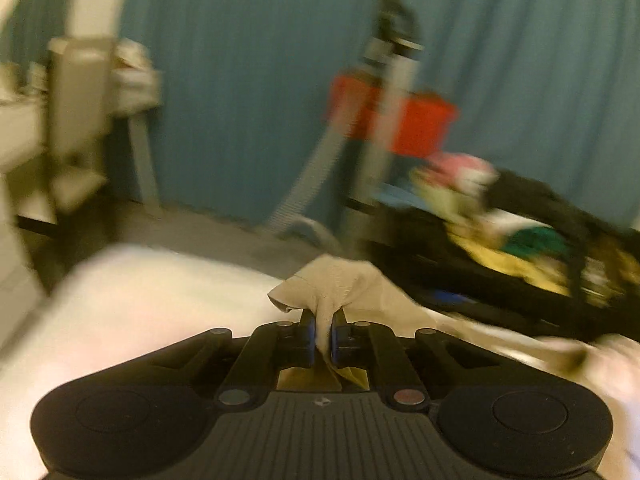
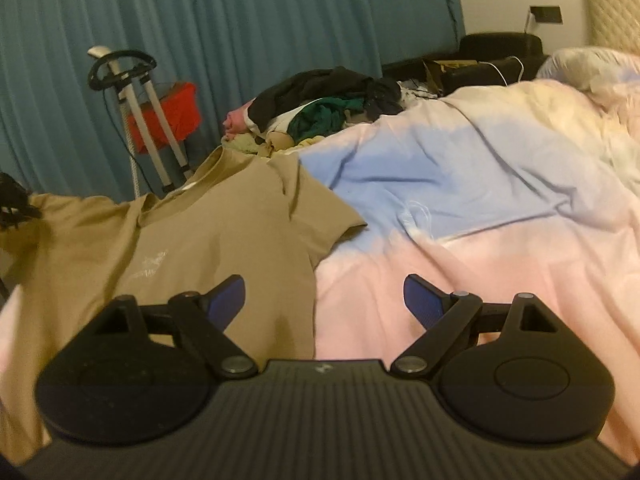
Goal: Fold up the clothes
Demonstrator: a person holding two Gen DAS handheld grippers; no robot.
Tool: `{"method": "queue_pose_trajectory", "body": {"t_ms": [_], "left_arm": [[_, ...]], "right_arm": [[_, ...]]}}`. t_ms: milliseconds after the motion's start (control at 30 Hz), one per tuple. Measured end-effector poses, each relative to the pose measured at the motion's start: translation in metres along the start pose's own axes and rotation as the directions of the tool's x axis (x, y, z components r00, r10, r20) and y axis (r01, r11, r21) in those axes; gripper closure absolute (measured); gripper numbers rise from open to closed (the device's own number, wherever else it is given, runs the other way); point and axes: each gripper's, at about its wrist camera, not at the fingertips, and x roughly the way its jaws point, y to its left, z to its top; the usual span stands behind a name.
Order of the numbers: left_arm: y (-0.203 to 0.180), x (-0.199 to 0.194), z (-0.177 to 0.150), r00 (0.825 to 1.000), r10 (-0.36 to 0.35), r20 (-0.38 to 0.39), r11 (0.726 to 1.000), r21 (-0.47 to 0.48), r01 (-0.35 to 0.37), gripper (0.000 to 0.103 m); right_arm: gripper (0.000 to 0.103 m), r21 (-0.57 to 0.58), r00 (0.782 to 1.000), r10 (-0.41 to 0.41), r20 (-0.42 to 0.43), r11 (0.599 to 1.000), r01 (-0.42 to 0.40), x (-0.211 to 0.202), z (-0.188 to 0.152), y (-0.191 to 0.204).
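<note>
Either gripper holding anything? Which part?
Left gripper pinches a bunched fold of the tan shirt; which part is unclear. Right gripper open, empty.

Tan T-shirt [image 2: 224,232]; pink-blue duvet [image 2: 460,184]; teal curtain [image 2: 240,20]; red bin [image 2: 172,116].

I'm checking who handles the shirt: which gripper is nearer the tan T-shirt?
Left. The left gripper is shut on a fold of the tan T-shirt; the right gripper is open at its side edge, holding nothing.

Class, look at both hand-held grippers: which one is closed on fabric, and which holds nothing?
The left hand-held gripper is shut on a fold of the tan T-shirt; the right hand-held gripper is spread open over the bedspread, holding nothing.
</note>
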Motion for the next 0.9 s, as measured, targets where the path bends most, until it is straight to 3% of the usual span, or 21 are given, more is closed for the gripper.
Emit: {"method": "queue_pose_trajectory", "body": {"t_ms": [67, 100, 133, 167, 267, 400, 500, 567, 667, 700, 767, 800, 900], "left_arm": [[0.034, 0.01, 0.003, 0.997, 0.08, 0.016, 0.995, -0.067, -0.079, 0.078], [0.053, 0.012, 0.001, 0.995, 0.096, 0.007, 0.99, -0.109, -0.095, 0.058], [0.07, 0.012, -0.006, 0.997, 0.075, -0.006, 0.984, -0.159, -0.075, 0.042], [0.086, 0.012, -0.013, 0.999, 0.044, -0.019, 0.976, -0.213, -0.047, 0.037], [0.131, 0.005, -0.041, 0.995, -0.089, -0.053, 0.931, -0.359, 0.064, 0.032], [0.16, -0.028, -0.091, 0.963, -0.263, -0.061, 0.864, -0.459, 0.207, 0.027], [0.16, -0.042, -0.117, 0.941, -0.331, -0.07, 0.845, -0.466, 0.263, 0.026], [0.157, -0.039, -0.124, 0.94, -0.337, -0.061, 0.834, -0.483, 0.267, 0.026], [0.145, -0.024, -0.119, 0.95, -0.31, -0.048, 0.83, -0.5, 0.246, 0.03], [0.141, -0.018, -0.116, 0.954, -0.296, -0.043, 0.831, -0.503, 0.235, 0.039], [0.139, -0.007, -0.112, 0.962, -0.267, -0.051, 0.837, -0.508, 0.205, 0.07], [0.138, -0.003, -0.107, 0.968, -0.241, -0.072, 0.851, -0.495, 0.176, 0.1], [0.138, -0.007, -0.091, 0.991, -0.12, -0.058, 0.902, -0.423, 0.084, 0.1]], "right_arm": [[0.016, -0.015, 1.0, -0.002, -0.002, 1.0, 0.002, 0.001, -0.001, 0.003], [0.016, -0.022, 1.0, -0.004, -0.003, 1.0, 0.004, 0.002, -0.002, 0.004], [0.016, -0.028, 1.0, -0.006, -0.004, 1.0, 0.006, 0.002, -0.002, 0.005], [0.016, -0.031, 1.0, -0.005, -0.006, 1.0, 0.005, 0.001, -0.003, 0.007], [0.016, -0.036, 1.0, 0.005, -0.01, 0.999, -0.005, 0.002, -0.004, 0.011], [0.016, -0.041, 1.0, 0.011, -0.024, 0.999, -0.012, 0.003, -0.007, 0.016], [0.016, -0.03, 0.999, 0.022, -0.038, 0.999, -0.024, 0.003, -0.008, 0.018], [0.016, -0.031, 0.999, 0.027, -0.042, 0.999, -0.029, 0.002, -0.009, 0.02], [0.016, -0.032, 0.998, 0.034, -0.048, 0.999, -0.036, 0.0, -0.01, 0.023], [0.016, -0.034, 0.998, 0.035, -0.045, 0.999, -0.036, -0.001, -0.01, 0.024], [0.016, -0.041, 0.999, 0.035, -0.039, 0.999, -0.036, -0.003, -0.01, 0.027], [0.016, -0.045, 0.999, 0.034, -0.036, 0.998, -0.035, -0.003, -0.01, 0.027], [0.016, -0.042, 0.999, 0.036, -0.033, 0.998, -0.037, -0.002, -0.009, 0.028]]}}
